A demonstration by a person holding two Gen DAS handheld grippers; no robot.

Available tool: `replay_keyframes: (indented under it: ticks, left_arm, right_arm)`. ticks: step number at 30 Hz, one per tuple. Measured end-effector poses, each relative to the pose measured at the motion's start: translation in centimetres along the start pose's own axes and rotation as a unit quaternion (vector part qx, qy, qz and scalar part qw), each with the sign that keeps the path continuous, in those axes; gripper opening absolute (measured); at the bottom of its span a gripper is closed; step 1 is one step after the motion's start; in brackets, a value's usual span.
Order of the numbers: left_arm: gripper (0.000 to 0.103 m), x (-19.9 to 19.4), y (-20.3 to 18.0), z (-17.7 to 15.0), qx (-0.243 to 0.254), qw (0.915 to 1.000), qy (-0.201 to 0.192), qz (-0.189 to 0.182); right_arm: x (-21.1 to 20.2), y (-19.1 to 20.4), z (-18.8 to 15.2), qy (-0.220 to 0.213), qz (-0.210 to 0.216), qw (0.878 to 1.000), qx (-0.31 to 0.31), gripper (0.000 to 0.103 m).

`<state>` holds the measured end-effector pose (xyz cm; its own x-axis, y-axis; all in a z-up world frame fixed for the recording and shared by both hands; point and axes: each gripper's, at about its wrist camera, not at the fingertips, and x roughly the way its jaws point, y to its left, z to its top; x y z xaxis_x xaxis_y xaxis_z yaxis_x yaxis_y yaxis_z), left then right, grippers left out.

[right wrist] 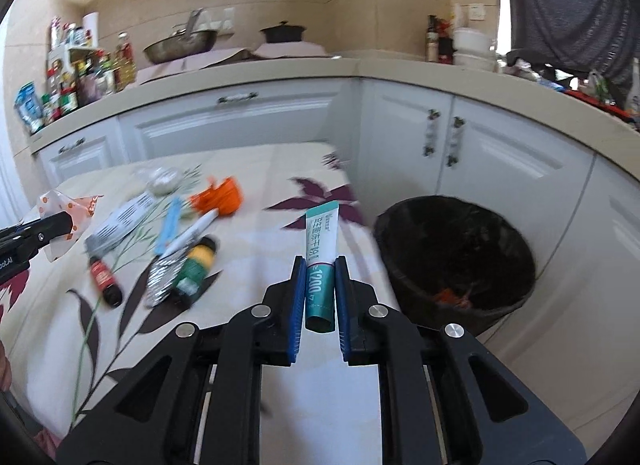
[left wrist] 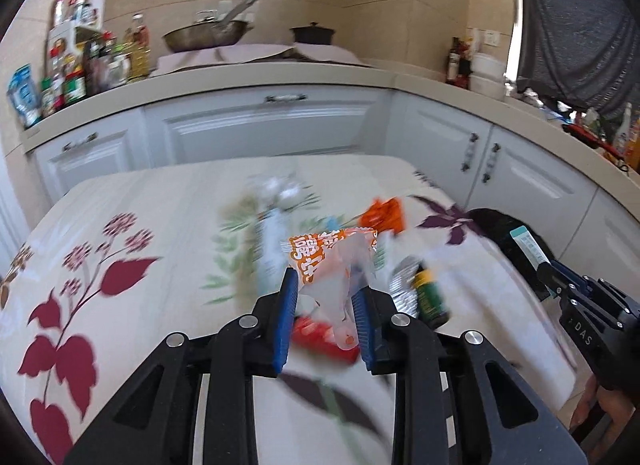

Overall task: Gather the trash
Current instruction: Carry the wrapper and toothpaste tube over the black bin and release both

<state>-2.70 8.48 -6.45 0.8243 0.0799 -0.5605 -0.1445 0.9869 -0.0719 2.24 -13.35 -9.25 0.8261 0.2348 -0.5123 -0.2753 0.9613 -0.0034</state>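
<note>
Kitchen cabinets behind, floral-cloth counter point(right wrist: 280, 169) up front with trash still scattered on it. Black bin point(right wrist: 454, 261) sits just off its right edge. Right gripper point(right wrist: 320, 285) has its jaws pinching a teal tube point(right wrist: 322, 241), left gripper point(left wrist: 326, 297) pinching a clear orange wrapper point(left wrist: 334, 257). Looks like carry-to-bin time; next, swing over the rim and let go. Left view's blurry, bin mostly hidden there.
</note>
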Motion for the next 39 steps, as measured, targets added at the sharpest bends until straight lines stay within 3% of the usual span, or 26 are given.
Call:
replay_keyframes:
  ticks: [8,17,35,38,39]
  left_arm:
    - [0.028,2.1,-6.5,2.9,0.038,0.9981,-0.016,-0.047]
    - [0.028,5.6,-13.9,4.7,0.069,0.9928,0.003,-0.099]
    - [0.029,13.7,-24.3,6.9,0.112,0.9867,0.034,-0.113]
    - [0.031,15.4,-25.6,6.7,0.120,0.9855,0.048,-0.110]
    - [0.032,16.1,-25.9,6.6,0.122,0.9853,0.054,-0.107]
  right_arm:
    - [0.2,-5.7,1.9,-0.027,-0.048,0.998,0.025,0.014]
    - [1.3,-11.1,2.7,-0.037,-0.084,0.995,0.044,0.014]
    - [7.3,-18.0,4.1,-0.026,-0.116,0.990,0.073,0.015]
    - [9.1,-18.9,4.1,-0.018,-0.120,0.990,0.077,0.020]
    - [9.5,-19.1,4.1,-0.016,-0.122,0.989,0.078,0.027]
